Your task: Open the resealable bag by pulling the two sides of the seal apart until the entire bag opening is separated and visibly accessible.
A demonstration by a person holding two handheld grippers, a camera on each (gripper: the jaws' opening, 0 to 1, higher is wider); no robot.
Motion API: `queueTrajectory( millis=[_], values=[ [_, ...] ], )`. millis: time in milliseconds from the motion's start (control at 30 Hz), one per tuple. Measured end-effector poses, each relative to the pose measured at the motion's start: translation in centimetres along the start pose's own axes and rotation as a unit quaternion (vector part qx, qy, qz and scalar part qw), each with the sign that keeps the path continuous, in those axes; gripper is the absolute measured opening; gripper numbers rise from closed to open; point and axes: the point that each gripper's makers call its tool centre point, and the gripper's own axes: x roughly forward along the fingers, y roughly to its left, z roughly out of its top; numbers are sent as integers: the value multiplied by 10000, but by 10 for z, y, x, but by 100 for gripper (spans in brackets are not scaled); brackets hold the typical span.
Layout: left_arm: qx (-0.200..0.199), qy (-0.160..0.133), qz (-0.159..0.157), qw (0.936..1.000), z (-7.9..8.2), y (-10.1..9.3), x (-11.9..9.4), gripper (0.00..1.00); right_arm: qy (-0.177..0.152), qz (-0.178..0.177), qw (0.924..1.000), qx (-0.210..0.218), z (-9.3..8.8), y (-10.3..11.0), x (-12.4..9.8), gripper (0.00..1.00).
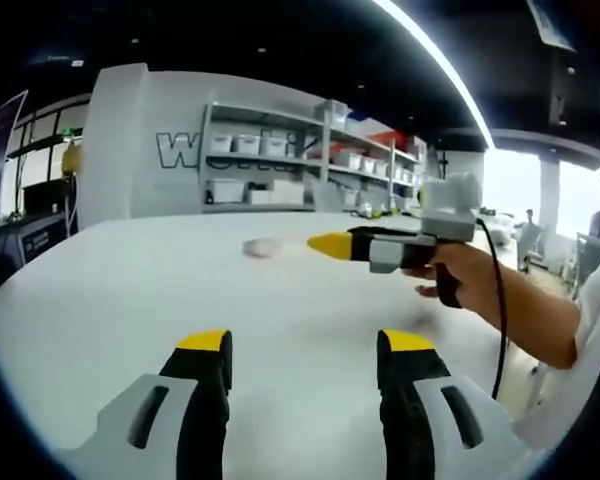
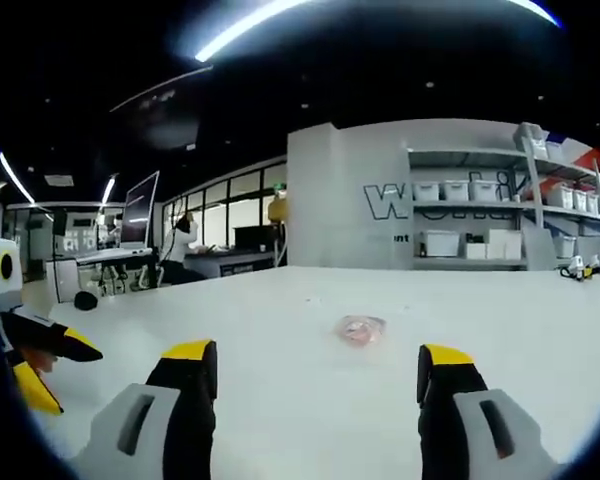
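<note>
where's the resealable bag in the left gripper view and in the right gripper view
Left gripper view: the resealable bag lies far out on the white table, centre-left, just left of the right gripper tip.
Right gripper view: small pinkish bag near centre, ahead between the jaws.
Shared landmark: the shelving with white bins behind it.

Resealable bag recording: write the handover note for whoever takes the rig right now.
Left hand-held gripper: open, empty, above the table.
Right hand-held gripper: open, empty, aimed at the bag.
Resealable bag: lying on the white table out in front of both grippers, untouched; too small to tell the seal's state.
Done: nothing yet.
Left: reach the bag, grip each side of the seal, pull apart fully.
</note>
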Motion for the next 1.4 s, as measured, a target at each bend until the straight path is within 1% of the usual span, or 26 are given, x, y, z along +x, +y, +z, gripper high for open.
queueTrajectory(
  millis=[200, 300, 467, 567, 800, 1133, 1200, 1300, 1400],
  values=[
    [0, -4, 8, 10000, 0, 0, 0, 59, -65, 22, 10000, 21, 2, 5, -11, 83],
    [5, -18, 10, 10000, 1, 0, 0, 59, -93, 7, 10000, 13, 2, 5, -15, 83],
    [8, -4, -12, 10000, 0, -3, 1, 59, -64, 34, 9999, 81, -2, 8, -21, 82],
    [8, 2, -20, 10000, 0, -4, 1, 59, -42, 52, 9999, 90, -3, 7, -19, 81],
    [-40, -8, 26, 10000, -2, -2, 1, 59, -107, 28, 9999, 113, -2, 6, -29, 81],
    [-97, -89, 120, 9998, -1, 2, 2, 60, -29, -13, 9999, 154, -12, 3, -41, 78],
    [-107, -127, 155, 9997, 0, 4, 2, 61, -39, -39, 9999, 156, -11, 3, -44, 78],
    [-33, -242, 267, 9993, 4, 8, 2, 66, -49, -66, 9999, 104, -11, 5, -50, 78],
    [31, -337, 456, 9984, 7, 14, 2, 79, -69, -112, 9999, 47, -11, 5, -56, 78]
  ],
)
